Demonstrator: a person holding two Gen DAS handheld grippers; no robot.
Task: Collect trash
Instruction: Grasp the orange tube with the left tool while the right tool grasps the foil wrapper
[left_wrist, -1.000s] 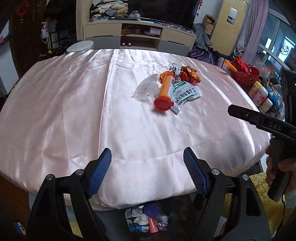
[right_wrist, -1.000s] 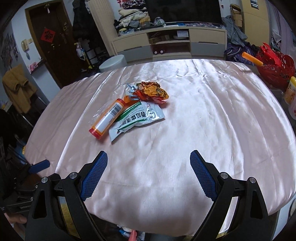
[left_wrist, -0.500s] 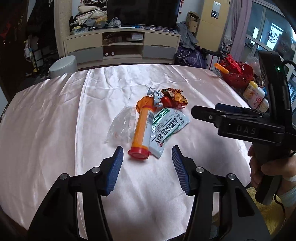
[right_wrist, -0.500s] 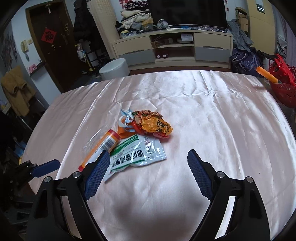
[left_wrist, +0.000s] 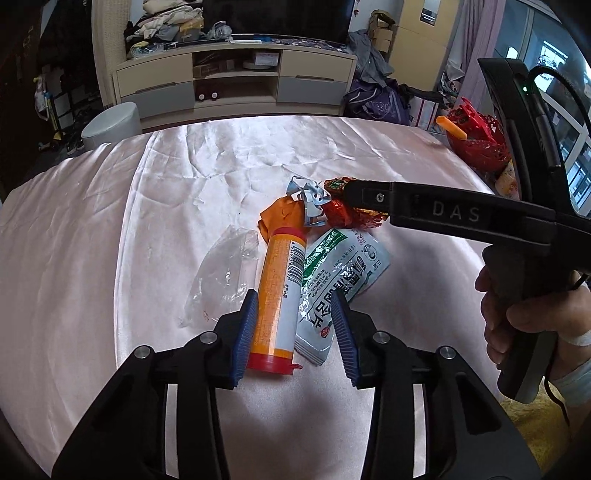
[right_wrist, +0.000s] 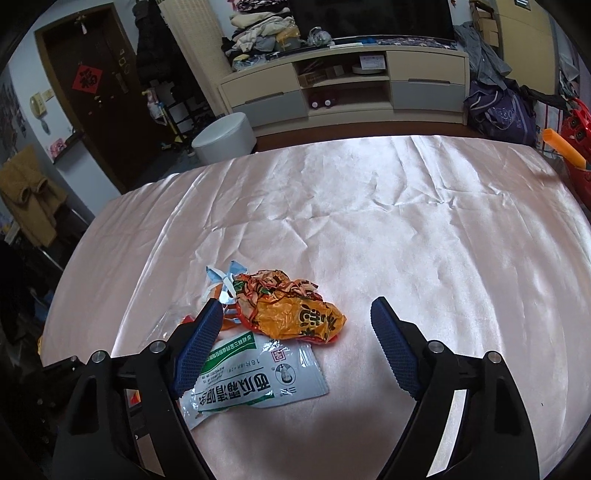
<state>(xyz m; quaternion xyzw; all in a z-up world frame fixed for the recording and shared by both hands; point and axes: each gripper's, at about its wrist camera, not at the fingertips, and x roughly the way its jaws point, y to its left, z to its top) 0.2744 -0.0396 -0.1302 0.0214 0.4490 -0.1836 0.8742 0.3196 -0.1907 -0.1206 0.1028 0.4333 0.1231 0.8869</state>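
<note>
A pink satin cloth (right_wrist: 406, 229) is covering the table. Behind it, a TV cabinet (right_wrist: 343, 88) is standing under heaped clothes (right_wrist: 258, 31); a grey stool (right_wrist: 223, 138) is sitting near a dark door (right_wrist: 92, 96). A red basket (left_wrist: 476, 136) is holding an orange stick.

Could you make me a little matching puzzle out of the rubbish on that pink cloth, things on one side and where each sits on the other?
Things:
1. orange tube
2. clear plastic wrap
3. crumpled orange wrapper
4. green and white sachet

Places or states:
A. lying flat, partly under the near finger of the right gripper
B. between the open jaws of the left gripper, red cap nearest the camera
C. bunched up, just beyond the sachet
D. see-through, left of the tube

Pairs: 1-B, 2-D, 3-C, 4-A
</note>
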